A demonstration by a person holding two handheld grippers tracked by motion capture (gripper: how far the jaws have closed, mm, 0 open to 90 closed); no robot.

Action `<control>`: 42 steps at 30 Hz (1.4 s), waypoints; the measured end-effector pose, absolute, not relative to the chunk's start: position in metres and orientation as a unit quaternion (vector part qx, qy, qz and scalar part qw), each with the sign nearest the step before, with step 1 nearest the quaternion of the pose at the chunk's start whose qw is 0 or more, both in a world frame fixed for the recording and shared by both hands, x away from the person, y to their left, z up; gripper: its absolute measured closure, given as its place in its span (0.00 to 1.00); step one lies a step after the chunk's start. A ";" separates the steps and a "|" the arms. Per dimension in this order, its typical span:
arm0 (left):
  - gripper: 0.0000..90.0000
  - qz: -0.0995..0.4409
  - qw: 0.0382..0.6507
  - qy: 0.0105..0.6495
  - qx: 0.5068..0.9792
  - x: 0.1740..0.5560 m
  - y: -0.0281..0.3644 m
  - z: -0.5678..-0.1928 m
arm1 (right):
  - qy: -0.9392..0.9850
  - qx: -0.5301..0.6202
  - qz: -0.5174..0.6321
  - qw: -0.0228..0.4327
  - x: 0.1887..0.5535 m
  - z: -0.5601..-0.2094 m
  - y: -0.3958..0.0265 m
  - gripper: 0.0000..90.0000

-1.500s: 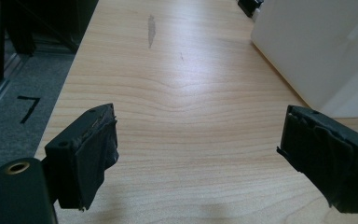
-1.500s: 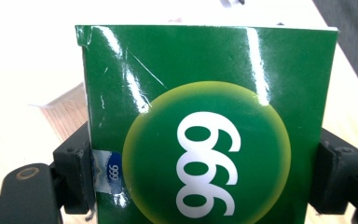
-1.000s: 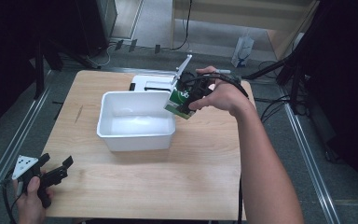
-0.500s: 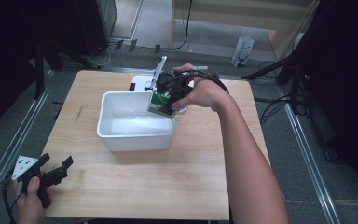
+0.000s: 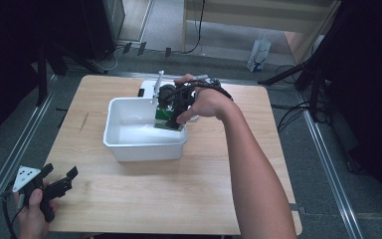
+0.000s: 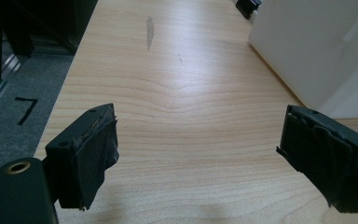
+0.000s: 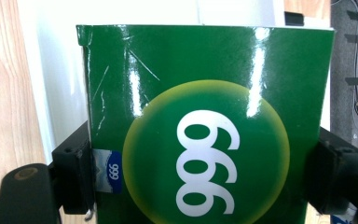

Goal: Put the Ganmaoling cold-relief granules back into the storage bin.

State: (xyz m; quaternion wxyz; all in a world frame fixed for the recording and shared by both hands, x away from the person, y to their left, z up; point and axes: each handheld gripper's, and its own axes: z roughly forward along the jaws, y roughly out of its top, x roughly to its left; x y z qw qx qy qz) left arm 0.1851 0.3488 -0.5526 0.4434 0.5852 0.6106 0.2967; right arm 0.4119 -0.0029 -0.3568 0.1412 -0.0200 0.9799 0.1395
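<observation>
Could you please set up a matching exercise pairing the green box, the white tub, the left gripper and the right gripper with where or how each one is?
Things:
1. green box
2. white tub
3. left gripper
4. right gripper

States:
A. jaws open, with nothing between them, at the near left corner of the table
B. clamped between two black jaws
C. standing on the wooden table, near its middle
D. shut on a box, at the tub's right end

Pairs: 1-B, 2-C, 3-A, 4-D
</observation>
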 end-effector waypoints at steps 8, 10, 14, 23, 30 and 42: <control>0.13 0.297 0.445 0.611 0.583 0.185 0.349 -0.553 | 0.984 -0.035 0.123 0.128 0.412 -0.371 0.003 0.17; 0.13 0.297 0.446 0.611 0.582 0.185 0.349 -0.553 | 0.985 -0.044 0.115 0.124 0.412 -0.378 0.005 0.17; 0.13 0.297 0.447 0.612 0.581 0.185 0.349 -0.553 | 0.987 -0.043 0.100 0.115 0.414 -0.392 0.009 0.17; 0.13 0.296 0.449 0.612 0.580 0.184 0.350 -0.553 | 0.993 0.003 0.065 0.101 0.420 -0.419 0.023 0.17; 0.13 0.295 0.451 0.613 0.577 0.184 0.350 -0.553 | 0.995 -0.012 0.052 0.081 0.423 -0.437 0.027 0.17; 0.13 0.295 0.451 0.613 0.578 0.185 0.350 -0.553 | 0.988 0.042 0.110 0.102 0.424 -0.413 0.016 0.00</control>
